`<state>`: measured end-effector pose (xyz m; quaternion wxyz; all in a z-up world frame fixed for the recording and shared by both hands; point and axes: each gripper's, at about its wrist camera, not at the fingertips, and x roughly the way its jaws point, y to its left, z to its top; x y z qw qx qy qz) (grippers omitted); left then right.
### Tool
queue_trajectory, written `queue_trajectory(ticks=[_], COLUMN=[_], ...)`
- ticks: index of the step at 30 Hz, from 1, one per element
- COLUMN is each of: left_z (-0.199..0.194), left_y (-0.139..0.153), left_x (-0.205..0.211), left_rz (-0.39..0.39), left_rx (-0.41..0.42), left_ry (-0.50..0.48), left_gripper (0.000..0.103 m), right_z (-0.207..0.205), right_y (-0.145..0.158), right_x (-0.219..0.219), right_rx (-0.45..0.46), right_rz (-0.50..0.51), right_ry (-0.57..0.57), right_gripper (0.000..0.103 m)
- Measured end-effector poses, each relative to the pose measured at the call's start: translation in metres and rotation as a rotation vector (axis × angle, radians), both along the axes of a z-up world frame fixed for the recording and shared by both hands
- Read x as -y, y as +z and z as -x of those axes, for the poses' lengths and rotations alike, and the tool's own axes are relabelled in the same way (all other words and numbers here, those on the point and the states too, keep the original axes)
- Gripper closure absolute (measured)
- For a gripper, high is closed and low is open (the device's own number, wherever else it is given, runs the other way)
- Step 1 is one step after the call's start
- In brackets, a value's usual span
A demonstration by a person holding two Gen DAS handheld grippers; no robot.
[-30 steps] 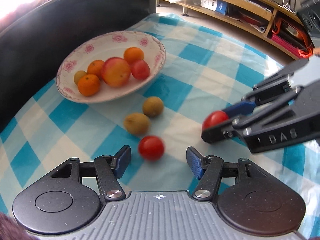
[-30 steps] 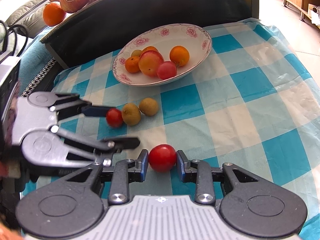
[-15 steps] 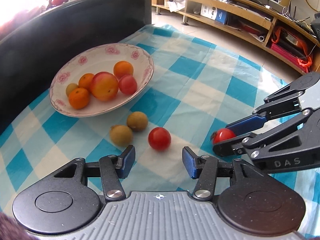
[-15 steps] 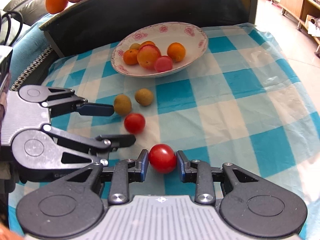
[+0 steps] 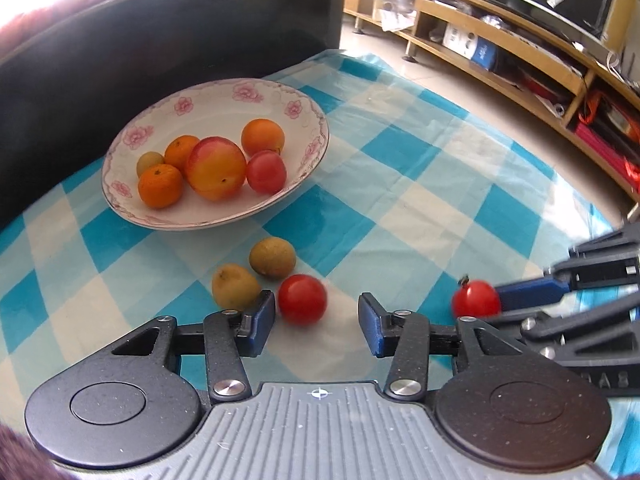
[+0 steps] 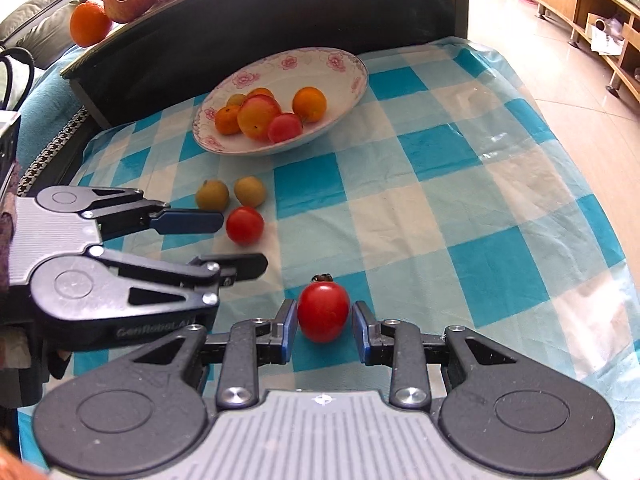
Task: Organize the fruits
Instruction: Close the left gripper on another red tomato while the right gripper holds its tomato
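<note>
Red cherry tomatoes are the fruits in hand: the right tongs (image 6: 324, 330) bracket one tomato (image 6: 323, 311) at lower centre, fingers close beside it but apparently not yet clamped, while the left tongs (image 5: 316, 322) stand apart around a second tomato (image 5: 302, 299). Judged step: pick-up; next, each pair must close gently, then carry to the flowered bowl (image 5: 308, 120) at upper left.
</note>
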<state>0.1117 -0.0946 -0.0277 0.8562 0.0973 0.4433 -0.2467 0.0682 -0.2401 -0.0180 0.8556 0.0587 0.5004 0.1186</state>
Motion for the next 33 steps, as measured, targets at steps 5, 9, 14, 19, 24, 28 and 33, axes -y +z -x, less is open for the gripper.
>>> queue_trajectory(ticks=[5,9,14,19,24,28,33], left_z=[0.001,0.004,0.013,0.019,0.022,0.019,0.019], left_y=[-0.001,0.001,0.002,0.001,0.0,0.0,0.002], left_x=[0.006,0.003,-0.003,-0.009,-0.011,-0.009,-0.01], left_rz=[-0.022,-0.027,-0.032,-0.03,-0.027,-0.032,-0.035], left_rx=[0.024,0.014,0.007,0.007,0.019,0.023,0.01], left_ry=[0.02,0.029,0.027,0.03,0.02,0.02,0.019], left_gripper=[0.06,0.068,0.069,0.068,0.065,0.064,0.069], right_z=[0.001,0.001,0.001,0.001,-0.003,-0.002,0.0], right_y=[-0.003,-0.003,-0.002,0.002,0.0,-0.003,-0.003], right_x=[0.006,0.007,0.014,0.013,0.005,-0.005,-0.01], right_rx=[0.002,0.006,-0.005,0.005,0.001,0.007,0.01], right_rz=[-0.01,-0.013,-0.044,-0.049,-0.025,0.034,0.073], right_ry=[-0.007,-0.005,-0.029,-0.044,-0.044,-0.021,-0.017], right_gripper=[0.07,0.07,0.07,0.069,0.063,0.063,0.07])
